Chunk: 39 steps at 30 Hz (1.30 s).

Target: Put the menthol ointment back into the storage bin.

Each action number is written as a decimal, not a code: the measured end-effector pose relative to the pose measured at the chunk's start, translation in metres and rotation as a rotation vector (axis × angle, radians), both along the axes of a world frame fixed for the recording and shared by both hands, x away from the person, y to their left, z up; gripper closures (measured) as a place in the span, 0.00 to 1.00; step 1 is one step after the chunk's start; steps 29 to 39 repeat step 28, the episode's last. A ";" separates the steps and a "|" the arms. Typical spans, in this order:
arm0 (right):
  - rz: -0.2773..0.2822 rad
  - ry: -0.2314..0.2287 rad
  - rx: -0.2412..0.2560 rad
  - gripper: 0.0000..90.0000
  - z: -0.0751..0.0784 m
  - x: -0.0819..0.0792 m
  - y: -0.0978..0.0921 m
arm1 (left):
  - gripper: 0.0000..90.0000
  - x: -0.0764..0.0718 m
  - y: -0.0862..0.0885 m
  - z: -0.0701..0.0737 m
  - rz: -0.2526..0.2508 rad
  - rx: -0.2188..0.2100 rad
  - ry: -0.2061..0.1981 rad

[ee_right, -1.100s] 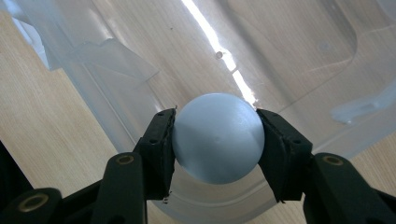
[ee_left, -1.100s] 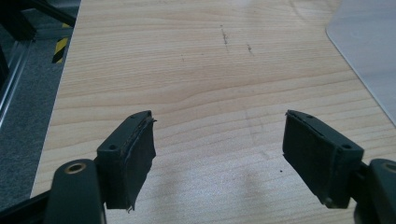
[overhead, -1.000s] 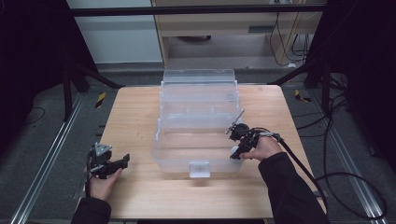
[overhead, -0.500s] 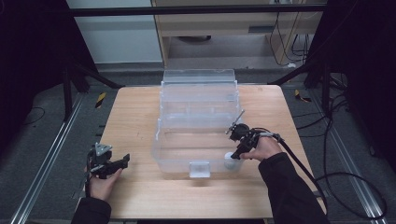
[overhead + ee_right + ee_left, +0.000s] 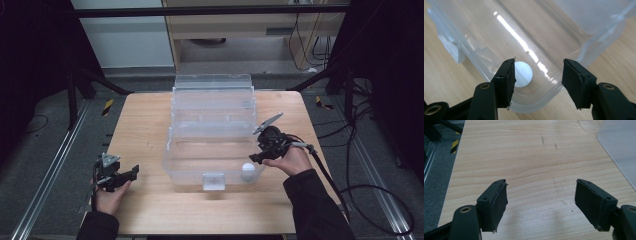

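Note:
A clear plastic bin (image 5: 212, 127) with its lid tipped up at the back stands in the middle of the wooden table (image 5: 145, 130). A small white ball (image 5: 248, 170) lies on the bin's floor in the front right corner. My right gripper (image 5: 255, 159) hovers open over that corner; in the right gripper view the white ball (image 5: 523, 74) rests below, beside its left jaw, with the bin wall (image 5: 549, 96) under the jaws. My left gripper (image 5: 131, 174) rests open near the table's front left, and its left gripper view (image 5: 541, 203) holds bare wood between the jaws.
A latch tab (image 5: 213, 181) sticks out at the bin's front wall. The bin's rounded corner (image 5: 619, 150) shows at the upper right of the left gripper view. Cables (image 5: 350, 165) trail off the table's right side. Metal rails (image 5: 45, 170) run along the left.
The white ball has left my right gripper and now lies on the bin floor in the front right corner. The right jaws stand open above it. The left hand has stayed still.

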State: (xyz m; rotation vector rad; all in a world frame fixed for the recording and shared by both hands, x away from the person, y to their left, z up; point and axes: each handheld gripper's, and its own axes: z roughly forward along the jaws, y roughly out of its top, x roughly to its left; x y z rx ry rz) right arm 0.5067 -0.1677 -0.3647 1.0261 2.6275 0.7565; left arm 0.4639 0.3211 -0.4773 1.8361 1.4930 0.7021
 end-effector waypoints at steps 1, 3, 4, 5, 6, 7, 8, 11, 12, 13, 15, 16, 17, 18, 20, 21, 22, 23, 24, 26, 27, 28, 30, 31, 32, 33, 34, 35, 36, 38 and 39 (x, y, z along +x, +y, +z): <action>-0.020 -0.027 0.023 0.44 0.002 -0.002 -0.004 | 0.29 0.000 0.000 0.000 -0.001 -0.002 0.000; -0.059 -0.076 0.069 0.40 0.004 -0.008 -0.014 | 0.30 0.000 0.000 0.000 -0.003 -0.003 0.001; -0.072 -0.091 0.083 0.38 0.004 -0.010 -0.017 | 0.31 0.000 0.000 0.000 -0.006 -0.005 0.003; -0.084 -0.119 0.103 0.35 0.004 -0.013 -0.023 | 0.32 0.000 0.000 0.000 -0.007 -0.007 0.003; -0.093 -0.132 0.109 0.35 0.003 -0.015 -0.027 | 0.33 0.000 0.000 0.000 -0.009 -0.009 0.005; -0.110 -0.150 0.126 0.35 0.002 -0.018 -0.032 | 0.33 0.000 0.000 0.000 -0.010 -0.014 0.007; -0.123 -0.159 0.142 0.35 0.000 -0.021 -0.037 | 0.34 0.000 0.000 0.000 -0.011 -0.015 0.007; -0.169 -0.196 0.211 0.30 -0.007 -0.029 -0.053 | 0.37 0.000 0.000 0.000 -0.015 -0.019 0.008; -0.184 -0.206 0.231 0.29 -0.010 -0.032 -0.057 | 0.38 0.000 0.000 0.000 -0.017 -0.022 0.008; -0.208 -0.230 0.262 0.28 -0.014 -0.035 -0.064 | 0.40 0.000 0.000 0.000 -0.018 -0.023 0.009; -0.241 -0.251 0.298 0.27 -0.021 -0.040 -0.073 | 0.41 -0.001 0.000 0.001 -0.021 -0.026 0.010; -0.260 -0.263 0.320 0.27 -0.025 -0.042 -0.078 | 0.42 -0.001 0.000 0.001 -0.022 -0.027 0.010; -0.282 -0.269 0.339 0.25 -0.031 -0.044 -0.083 | 0.43 -0.001 0.000 0.001 -0.022 -0.027 0.010; -0.295 -0.273 0.349 0.24 -0.035 -0.045 -0.086 | 0.43 -0.001 0.000 0.001 -0.023 -0.027 0.010; -0.324 -0.277 0.357 0.22 -0.046 -0.048 -0.094 | 0.43 -0.001 -0.001 0.001 -0.023 -0.026 0.011; -0.336 -0.287 0.361 0.21 -0.051 -0.048 -0.097 | 0.43 -0.001 -0.001 0.001 -0.023 -0.026 0.011; -0.350 -0.287 0.363 0.20 -0.057 -0.049 -0.100 | 0.43 -0.001 -0.001 0.001 -0.023 -0.026 0.011; -0.356 -0.279 0.355 0.20 -0.061 -0.049 -0.103 | 0.42 -0.001 -0.001 0.001 -0.021 -0.024 0.010; -0.370 -0.289 0.355 0.20 -0.066 -0.050 -0.106 | 0.42 -0.001 0.000 0.001 -0.020 -0.025 0.010; -0.393 -0.308 0.366 0.19 -0.074 -0.051 -0.111 | 0.41 -0.001 0.001 0.001 -0.018 -0.025 0.010; -0.402 -0.310 0.369 0.18 -0.078 -0.052 -0.114 | 0.40 -0.001 0.001 0.001 -0.016 -0.026 0.008; -0.406 -0.315 0.360 0.18 -0.082 -0.053 -0.116 | 0.39 -0.001 0.001 0.001 -0.013 -0.028 0.008; -0.406 -0.315 0.360 0.18 -0.082 -0.053 -0.116 | 0.39 -0.001 0.001 0.001 -0.013 -0.028 0.008; -0.406 -0.315 0.360 0.18 -0.082 -0.053 -0.116 | 0.39 -0.001 0.001 0.001 -0.013 -0.028 0.008; -0.406 -0.315 0.360 0.18 -0.082 -0.053 -0.116 | 0.39 -0.001 0.001 0.001 -0.013 -0.028 0.008; -0.406 -0.315 0.360 0.18 -0.082 -0.053 -0.116 | 0.39 -0.001 0.001 0.001 -0.013 -0.028 0.008; -0.406 -0.315 0.360 0.18 -0.082 -0.053 -0.116 | 0.39 -0.001 0.001 0.001 -0.013 -0.028 0.008; -0.406 -0.315 0.360 0.18 -0.082 -0.053 -0.116 | 0.39 -0.001 0.001 0.001 -0.013 -0.028 0.008; -0.406 -0.315 0.360 0.18 -0.082 -0.053 -0.116 | 0.39 -0.001 0.001 0.001 -0.013 -0.028 0.008; -0.406 -0.315 0.360 0.18 -0.082 -0.053 -0.116 | 0.39 -0.001 0.001 0.001 -0.013 -0.028 0.008; -0.406 -0.315 0.360 0.18 -0.082 -0.053 -0.116 | 0.39 -0.001 0.001 0.001 -0.013 -0.028 0.008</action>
